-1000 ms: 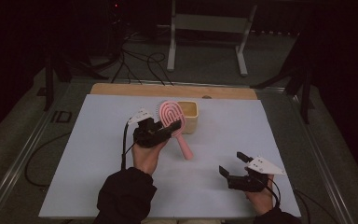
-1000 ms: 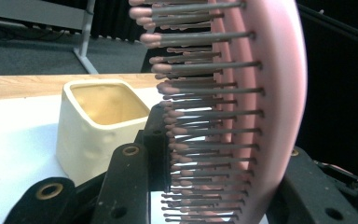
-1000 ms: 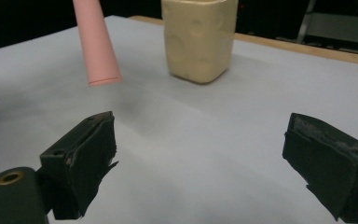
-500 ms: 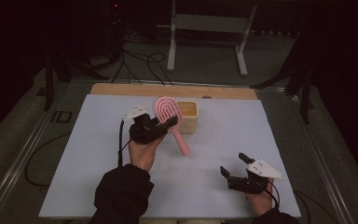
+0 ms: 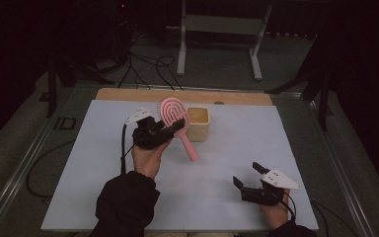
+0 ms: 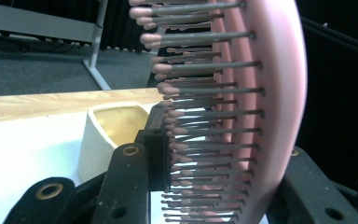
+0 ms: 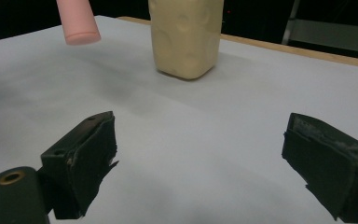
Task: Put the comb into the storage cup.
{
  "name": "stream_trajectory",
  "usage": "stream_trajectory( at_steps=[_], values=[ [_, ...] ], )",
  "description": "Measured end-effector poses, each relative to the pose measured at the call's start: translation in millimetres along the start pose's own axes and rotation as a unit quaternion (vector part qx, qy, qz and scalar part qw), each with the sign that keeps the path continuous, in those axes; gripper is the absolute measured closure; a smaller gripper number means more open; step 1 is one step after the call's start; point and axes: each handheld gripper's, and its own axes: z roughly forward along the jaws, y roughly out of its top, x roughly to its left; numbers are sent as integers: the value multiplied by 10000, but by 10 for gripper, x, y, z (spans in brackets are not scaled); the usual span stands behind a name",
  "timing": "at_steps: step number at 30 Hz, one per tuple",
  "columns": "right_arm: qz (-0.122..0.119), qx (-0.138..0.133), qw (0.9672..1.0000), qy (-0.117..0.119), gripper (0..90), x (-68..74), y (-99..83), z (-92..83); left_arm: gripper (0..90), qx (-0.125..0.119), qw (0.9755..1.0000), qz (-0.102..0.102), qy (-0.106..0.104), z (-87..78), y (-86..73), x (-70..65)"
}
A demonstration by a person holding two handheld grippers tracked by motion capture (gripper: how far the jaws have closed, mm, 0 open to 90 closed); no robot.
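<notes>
Dark room, white counter (image 5: 103, 197). My left hand-held gripper (image 5: 170, 129) clamps the pink hairbrush (image 5: 173, 111), now lifted closer to the cream cup (image 5: 198, 123), handle hanging down, ready to drop in. Right hand-held gripper (image 5: 249, 178) idle, jaws wide.

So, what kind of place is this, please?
Probably a lab or studio set up for recording. A white table stands alone in a dark room, loose cables trail over the grey floor, and a metal stand stands behind it.
</notes>
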Motion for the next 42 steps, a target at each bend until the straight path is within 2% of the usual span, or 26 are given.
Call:
stream_trajectory(
  at_steps=[25, 34, 42],
  values=[
    [36, 39, 10000, -10, 100, -3, -17, 10, 643, -15, 9999, -48, 119, -9, 123, 137],
    [31, 44, 10000, 3, 100, 0, -19, 11, 643, -44, 9999, -9, 162, -7, 187, 149],
    [31, 42, 10000, 6, 100, 1, -19, 10, 643, -59, 9997, 106, 220, 2, 255, 150]
  ],
)
